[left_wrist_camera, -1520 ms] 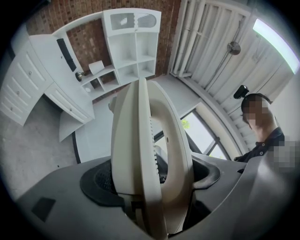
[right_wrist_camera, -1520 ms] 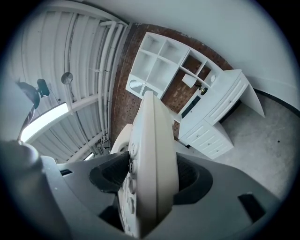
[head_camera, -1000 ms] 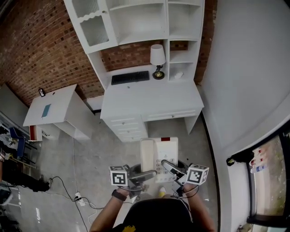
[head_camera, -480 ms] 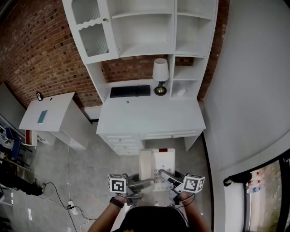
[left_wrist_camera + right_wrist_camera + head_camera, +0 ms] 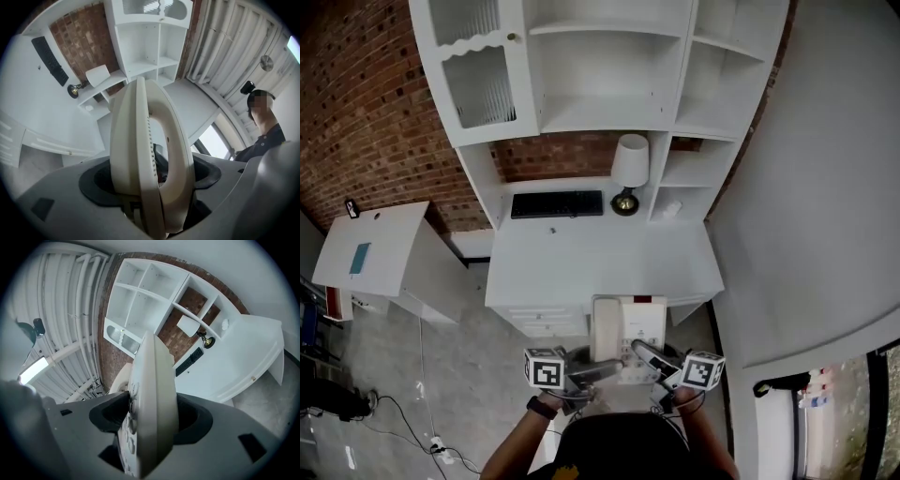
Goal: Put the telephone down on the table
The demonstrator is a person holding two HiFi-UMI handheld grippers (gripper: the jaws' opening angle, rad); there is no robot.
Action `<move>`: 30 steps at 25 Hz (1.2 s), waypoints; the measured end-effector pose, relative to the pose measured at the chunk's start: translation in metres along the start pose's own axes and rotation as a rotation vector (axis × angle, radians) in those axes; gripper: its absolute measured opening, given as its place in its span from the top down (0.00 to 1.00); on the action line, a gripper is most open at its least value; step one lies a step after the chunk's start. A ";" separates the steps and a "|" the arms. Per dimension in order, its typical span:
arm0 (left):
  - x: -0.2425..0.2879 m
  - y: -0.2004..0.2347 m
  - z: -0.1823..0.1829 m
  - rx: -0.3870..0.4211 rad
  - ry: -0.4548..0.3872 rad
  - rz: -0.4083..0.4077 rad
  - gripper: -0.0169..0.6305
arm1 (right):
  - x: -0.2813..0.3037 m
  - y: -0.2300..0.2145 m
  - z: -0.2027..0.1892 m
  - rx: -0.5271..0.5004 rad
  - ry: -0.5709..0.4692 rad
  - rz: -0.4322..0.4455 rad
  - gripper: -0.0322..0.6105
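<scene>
A cream desk telephone (image 5: 628, 330) with its handset on the left side is carried in the air just in front of the white desk (image 5: 600, 262). My left gripper (image 5: 598, 369) is shut on the telephone's handset side (image 5: 150, 154), which fills the left gripper view edge-on. My right gripper (image 5: 649, 356) is shut on the keypad side (image 5: 150, 404), seen edge-on between the jaws in the right gripper view. In the head view the phone overlaps the desk's front edge.
On the desk's back stand a black keyboard (image 5: 557, 203) and a small lamp with a white shade (image 5: 628, 164), under a white hutch of open shelves (image 5: 600, 66). A low white side table (image 5: 366, 248) is at the left. A person (image 5: 262, 122) stands behind.
I have come closer to the desk; it now lies nearer beneath me, and the telephone has travelled forward to the desk's front edge. Both grippers keep their hold.
</scene>
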State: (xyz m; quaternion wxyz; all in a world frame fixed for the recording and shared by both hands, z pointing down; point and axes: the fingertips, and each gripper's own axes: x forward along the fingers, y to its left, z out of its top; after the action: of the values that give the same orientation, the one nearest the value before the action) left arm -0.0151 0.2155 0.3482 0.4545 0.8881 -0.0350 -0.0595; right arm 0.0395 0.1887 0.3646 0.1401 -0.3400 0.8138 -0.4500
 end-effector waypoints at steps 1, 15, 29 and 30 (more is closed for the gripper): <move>-0.003 0.007 0.008 -0.001 0.005 -0.004 0.33 | 0.011 -0.001 0.004 0.005 -0.006 0.000 0.54; 0.002 0.103 0.098 -0.074 -0.023 0.011 0.33 | 0.106 -0.069 0.066 -0.001 0.078 -0.057 0.54; 0.075 0.180 0.200 -0.040 -0.076 0.132 0.33 | 0.163 -0.144 0.185 0.025 0.131 0.056 0.54; 0.079 0.185 0.205 -0.039 -0.080 0.145 0.33 | 0.166 -0.147 0.191 0.029 0.136 0.062 0.54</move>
State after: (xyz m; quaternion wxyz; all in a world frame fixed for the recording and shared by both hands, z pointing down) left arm 0.0339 -0.0666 0.3732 0.4732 0.8710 -0.1159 -0.0624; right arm 0.0831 -0.0994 0.3930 0.1035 -0.2811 0.8250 -0.4793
